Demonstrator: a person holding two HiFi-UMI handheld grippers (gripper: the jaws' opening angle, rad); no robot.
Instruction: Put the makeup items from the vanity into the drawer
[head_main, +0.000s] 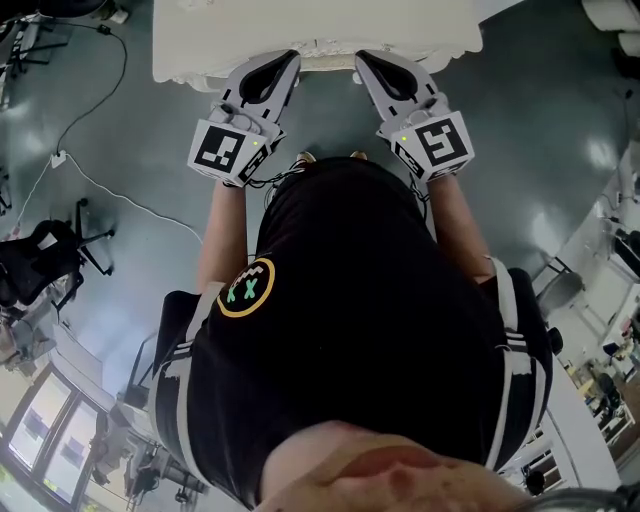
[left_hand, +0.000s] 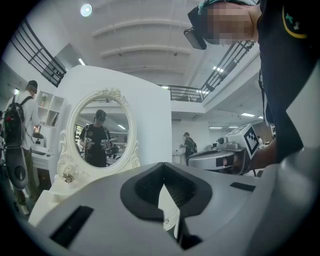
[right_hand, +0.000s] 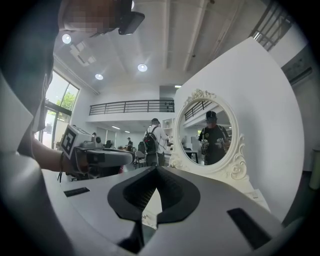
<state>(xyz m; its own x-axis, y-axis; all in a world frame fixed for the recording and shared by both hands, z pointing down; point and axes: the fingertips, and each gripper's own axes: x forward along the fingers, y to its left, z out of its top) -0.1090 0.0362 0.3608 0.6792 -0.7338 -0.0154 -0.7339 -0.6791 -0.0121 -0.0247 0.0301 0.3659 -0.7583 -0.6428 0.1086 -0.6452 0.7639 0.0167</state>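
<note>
Evidently the task has not begun: the grey left gripper and grey right gripper are both closed and empty, at the white vanity with its ornate oval mirror. No makeup items or drawer are in view, so I judge the next move is to find an item and open the jaws.

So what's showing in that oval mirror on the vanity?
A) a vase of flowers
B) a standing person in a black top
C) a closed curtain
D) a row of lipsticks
B: in the right gripper view the white-framed mirror reflects a person in a black top standing in front of it, and the left gripper view shows the same reflection.
</note>
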